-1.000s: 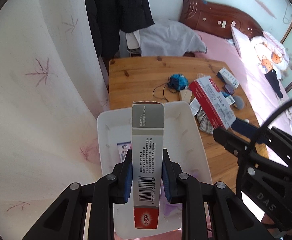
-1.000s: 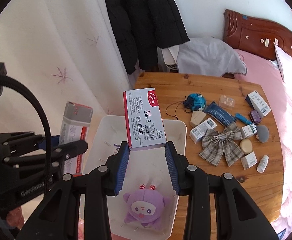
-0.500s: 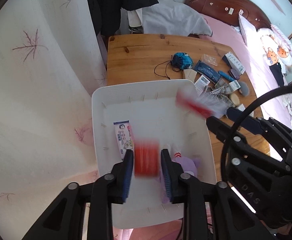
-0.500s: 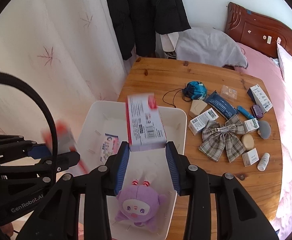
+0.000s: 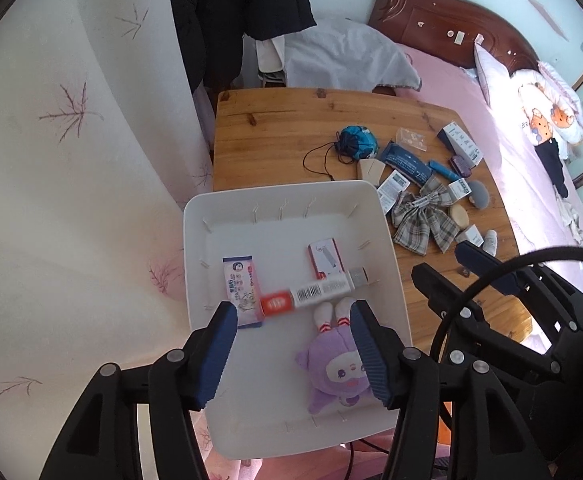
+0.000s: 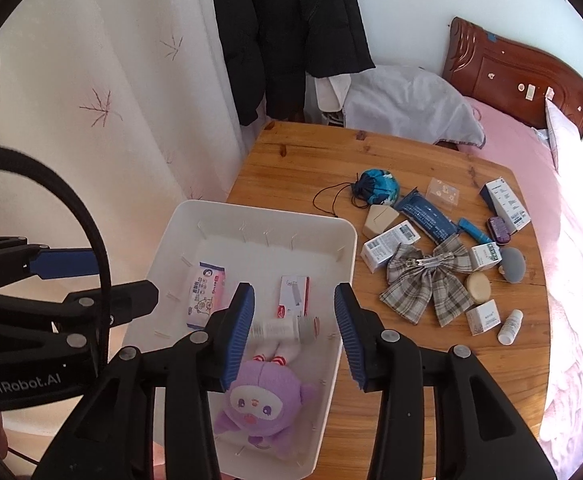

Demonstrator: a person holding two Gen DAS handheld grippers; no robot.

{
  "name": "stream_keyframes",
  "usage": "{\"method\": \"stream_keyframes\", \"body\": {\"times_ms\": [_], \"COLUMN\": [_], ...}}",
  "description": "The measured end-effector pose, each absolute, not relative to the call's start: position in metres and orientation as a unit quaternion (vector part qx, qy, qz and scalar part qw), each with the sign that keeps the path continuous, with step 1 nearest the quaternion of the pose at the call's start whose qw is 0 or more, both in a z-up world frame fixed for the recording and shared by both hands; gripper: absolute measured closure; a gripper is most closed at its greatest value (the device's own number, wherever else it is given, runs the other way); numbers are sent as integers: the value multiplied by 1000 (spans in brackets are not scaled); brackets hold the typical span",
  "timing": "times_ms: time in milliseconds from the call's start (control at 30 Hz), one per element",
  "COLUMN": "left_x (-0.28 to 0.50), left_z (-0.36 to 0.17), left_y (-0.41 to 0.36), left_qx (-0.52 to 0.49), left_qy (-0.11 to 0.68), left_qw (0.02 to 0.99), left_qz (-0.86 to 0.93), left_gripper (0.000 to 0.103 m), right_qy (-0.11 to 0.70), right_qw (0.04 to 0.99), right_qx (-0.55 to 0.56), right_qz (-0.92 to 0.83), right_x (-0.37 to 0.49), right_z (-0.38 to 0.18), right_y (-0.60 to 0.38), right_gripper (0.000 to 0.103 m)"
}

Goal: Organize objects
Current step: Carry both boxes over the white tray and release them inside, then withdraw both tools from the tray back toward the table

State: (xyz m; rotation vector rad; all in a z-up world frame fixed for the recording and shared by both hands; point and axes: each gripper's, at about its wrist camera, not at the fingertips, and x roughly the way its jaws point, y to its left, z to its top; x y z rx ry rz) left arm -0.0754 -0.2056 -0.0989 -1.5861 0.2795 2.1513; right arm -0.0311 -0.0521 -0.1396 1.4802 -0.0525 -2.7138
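Observation:
A white bin (image 5: 283,194) (image 6: 263,212) stands at the wooden table's near left corner. In it lie a long grey box with an orange end (image 5: 311,292) (image 6: 285,328), a red-and-white box (image 5: 325,258) (image 6: 294,296), a pink packet (image 5: 241,298) (image 6: 207,294) and a purple plush toy (image 5: 337,368) (image 6: 263,396). My left gripper (image 5: 293,320) (image 6: 103,280) hangs over the bin, its jaws opening and empty. My right gripper (image 6: 294,300) (image 5: 451,270) hovers over the bin too, its jaws opening, with nothing between the pads.
On the wooden table (image 6: 299,160) right of the bin lie a plaid bow (image 6: 427,280), a blue drawstring pouch (image 6: 377,186), a dark blue packet (image 6: 425,214) and several small boxes and bottles. A white curtain hangs on the left. A pink bed stands to the right.
The long grey box has dropped out of my left gripper and the red-and-white box out of my right. Both now lie in the bin, and both pairs of jaws stand wider.

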Motion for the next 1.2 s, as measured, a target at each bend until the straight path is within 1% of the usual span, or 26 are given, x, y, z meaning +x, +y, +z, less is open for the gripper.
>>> {"method": "stream_keyframes", "body": {"times_ms": [167,300,600,1200], "left_x": [-72,-70,-61,-47], "left_z": [-91,-83,-70,-51], "left_y": [-200,-196,-184,-126], "left_qx": [-566,-557,-539,-504], "left_qy": [98,90,87,107], "left_qw": [230,236,245,283], "left_qz": [786,791,802,809], "left_gripper": [43,41,40,40], "right_qy": [-20,-22,-28,-61], "right_qw": [23,21,9,-25], "right_qx": [469,460,440,412], "right_qz": [-883,-887,-898,-909], "right_x": [-24,-15,4,28], "right_z": [-134,-129,-117,-106], "right_y": [-47,-42,-28,24], "right_gripper": [56,51,49,48]}}
